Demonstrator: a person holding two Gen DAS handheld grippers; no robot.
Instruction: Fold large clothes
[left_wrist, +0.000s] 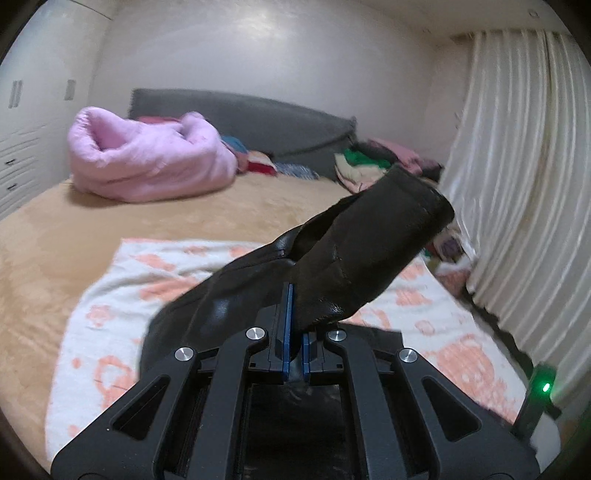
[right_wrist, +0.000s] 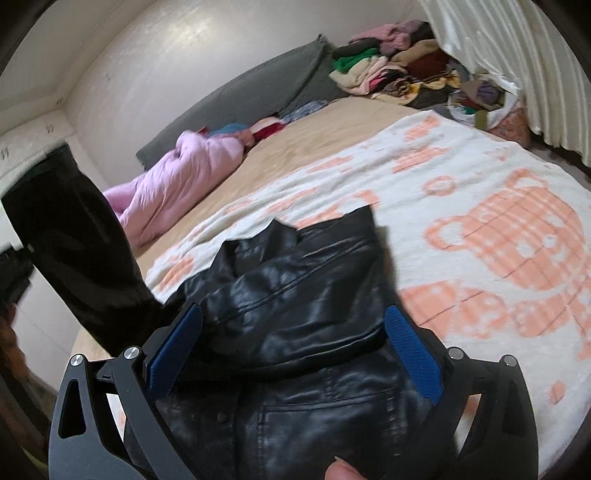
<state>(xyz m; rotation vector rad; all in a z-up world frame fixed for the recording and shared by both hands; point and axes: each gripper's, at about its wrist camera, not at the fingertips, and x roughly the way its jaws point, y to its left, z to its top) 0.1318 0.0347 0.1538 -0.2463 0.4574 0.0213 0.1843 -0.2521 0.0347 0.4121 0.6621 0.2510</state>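
My left tool (left_wrist: 293, 325) pinches the black leather jacket (right_wrist: 295, 295)'s sleeve (left_wrist: 369, 251) mid-frame, right tool (right_wrist: 295, 354) gapes empty; heavy, slick, floppy, best gripped at seams.

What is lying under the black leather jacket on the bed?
Under the black leather jacket lies a white blanket with an orange teapot pattern, spread over the tan bed cover. The part of the blanket directly beneath the jacket is covered.
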